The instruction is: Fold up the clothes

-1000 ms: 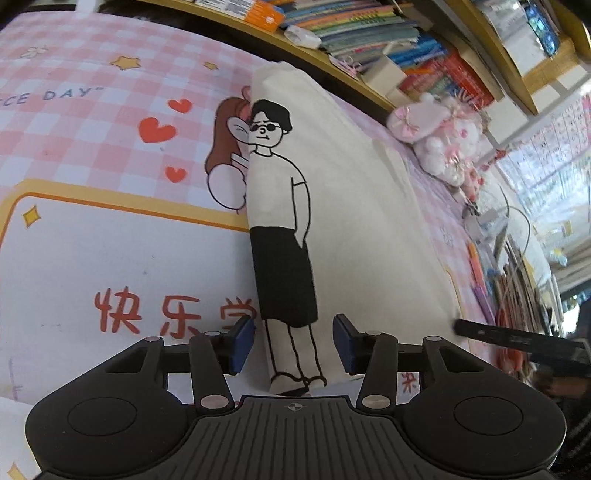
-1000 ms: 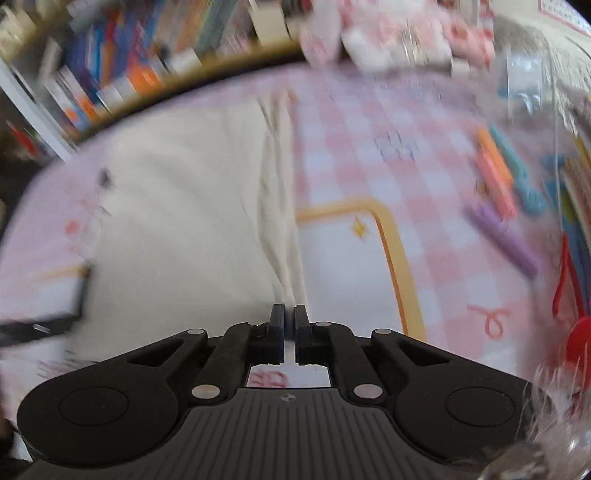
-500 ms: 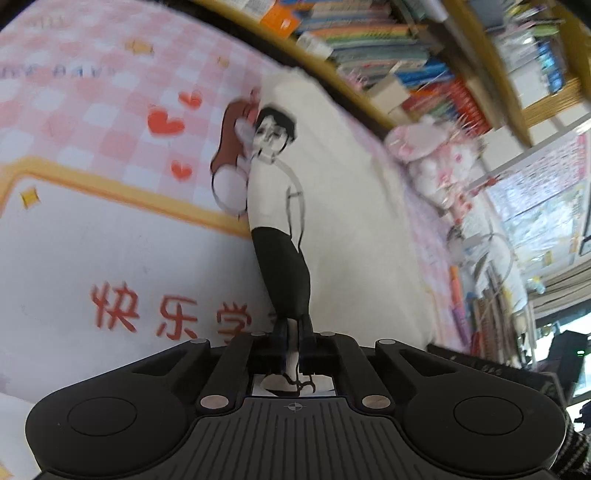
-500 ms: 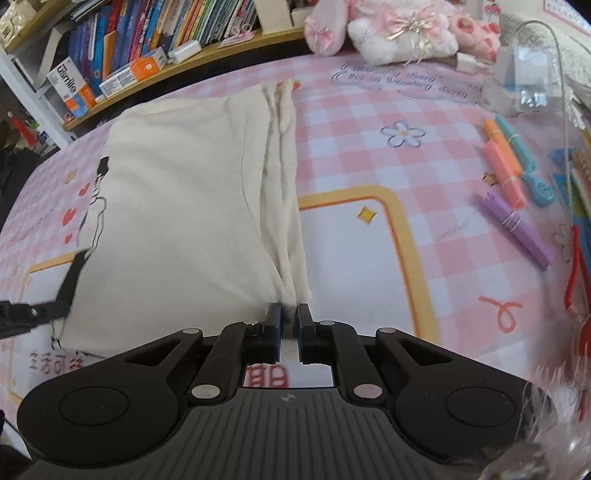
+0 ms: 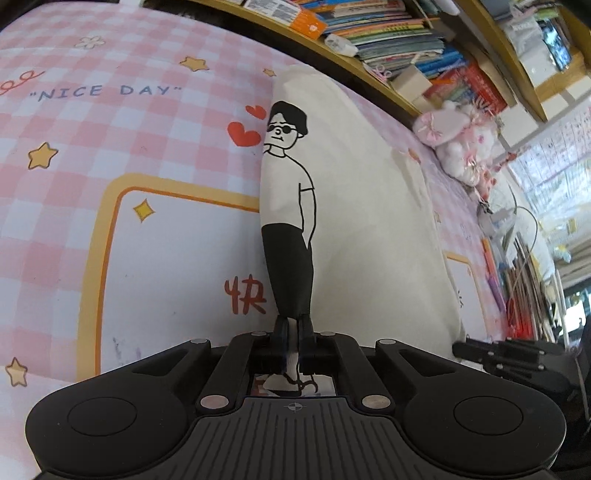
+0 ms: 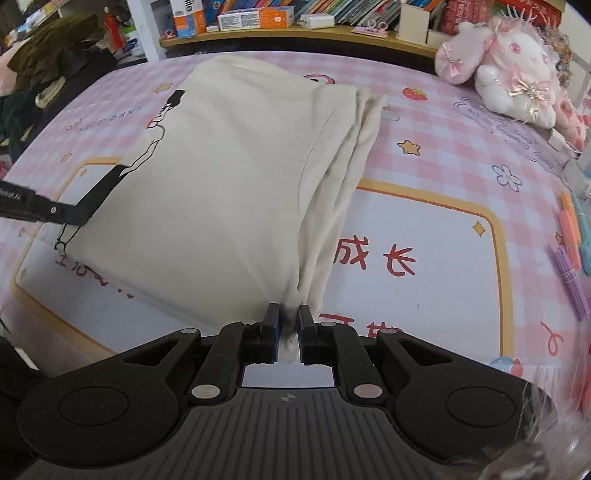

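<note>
Setting: a home study or child's room.
Evidence: crowded bookshelf [image 6: 295, 14], plush rabbit [image 6: 517, 70], pink checked desk mat [image 6: 461, 122], coloured pens [image 6: 570, 229].

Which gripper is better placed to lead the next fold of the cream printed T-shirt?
Neither clearly. The left gripper pinches the cream cartoon-print T-shirt at its printed corner, and the right gripper pinches the bunched-edge corner. Both near corners are held, so they would probably carry the hem over together.
</note>
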Demonstrator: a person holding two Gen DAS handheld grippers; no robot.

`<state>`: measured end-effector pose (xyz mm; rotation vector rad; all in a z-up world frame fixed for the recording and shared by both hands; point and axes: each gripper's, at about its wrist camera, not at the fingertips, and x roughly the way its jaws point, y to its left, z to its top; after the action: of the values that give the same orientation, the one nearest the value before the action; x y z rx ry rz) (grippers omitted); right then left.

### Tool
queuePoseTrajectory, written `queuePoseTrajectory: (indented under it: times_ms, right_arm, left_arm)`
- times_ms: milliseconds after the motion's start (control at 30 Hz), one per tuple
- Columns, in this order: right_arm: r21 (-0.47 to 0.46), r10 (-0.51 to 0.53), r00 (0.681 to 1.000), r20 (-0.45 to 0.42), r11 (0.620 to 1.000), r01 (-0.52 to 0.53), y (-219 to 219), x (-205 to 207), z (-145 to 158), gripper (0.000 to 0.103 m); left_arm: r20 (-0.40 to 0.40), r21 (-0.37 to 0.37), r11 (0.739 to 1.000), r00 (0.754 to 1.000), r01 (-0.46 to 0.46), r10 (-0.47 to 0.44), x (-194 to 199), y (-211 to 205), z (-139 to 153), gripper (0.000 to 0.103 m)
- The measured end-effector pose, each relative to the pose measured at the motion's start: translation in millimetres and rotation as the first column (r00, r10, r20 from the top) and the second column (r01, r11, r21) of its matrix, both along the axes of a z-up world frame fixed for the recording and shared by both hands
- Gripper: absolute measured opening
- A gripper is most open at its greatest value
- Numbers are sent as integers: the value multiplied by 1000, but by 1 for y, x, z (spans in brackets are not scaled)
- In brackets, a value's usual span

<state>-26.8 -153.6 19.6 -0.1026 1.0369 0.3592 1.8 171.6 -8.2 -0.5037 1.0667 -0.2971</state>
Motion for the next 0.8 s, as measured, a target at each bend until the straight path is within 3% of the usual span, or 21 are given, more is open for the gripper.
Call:
queuePoseTrajectory:
  times_ms: [100, 167, 200, 267, 333, 433, 533, 800]
  right_arm:
    - [15, -53, 998, 23, 999, 53, -2, 0, 5, 15]
    - [29, -91, 995, 46, 996, 89, -3, 0, 9, 38]
    - [42, -106, 992, 71, 994, 103, -3, -1, 14, 41]
    - [67, -137, 983, 119, 989, 130, -4, -1, 23, 42]
    - [95, -166, 972, 164, 984, 152, -3, -1, 32, 42]
    - [98, -153, 971, 182, 986, 137, 8, 2, 34, 41]
    - [14, -137, 977, 163, 990, 137, 23, 3, 24, 40]
    - [-4, -259, 963, 77, 966, 260, 15, 0, -2, 38]
  left_arm:
    - [26, 31, 998, 998, 56, -56, -1, -2, 5, 8]
    - [53, 65, 993, 993, 98, -101, -1, -2, 12, 10]
    - [76, 80, 992, 992, 93, -99, 0, 1, 16, 13]
    - [121, 110, 991, 988, 82, -95, 2, 8, 24, 18]
    - [165, 117, 992, 983, 57, -76, 7, 16, 30, 30]
    - [217, 99, 995, 976, 14, -36, 23, 28, 36, 31]
    - [245, 91, 996, 969, 6, -28, 42, 35, 36, 31]
    - [257, 72, 997, 965, 33, -51, 94, 38, 26, 31]
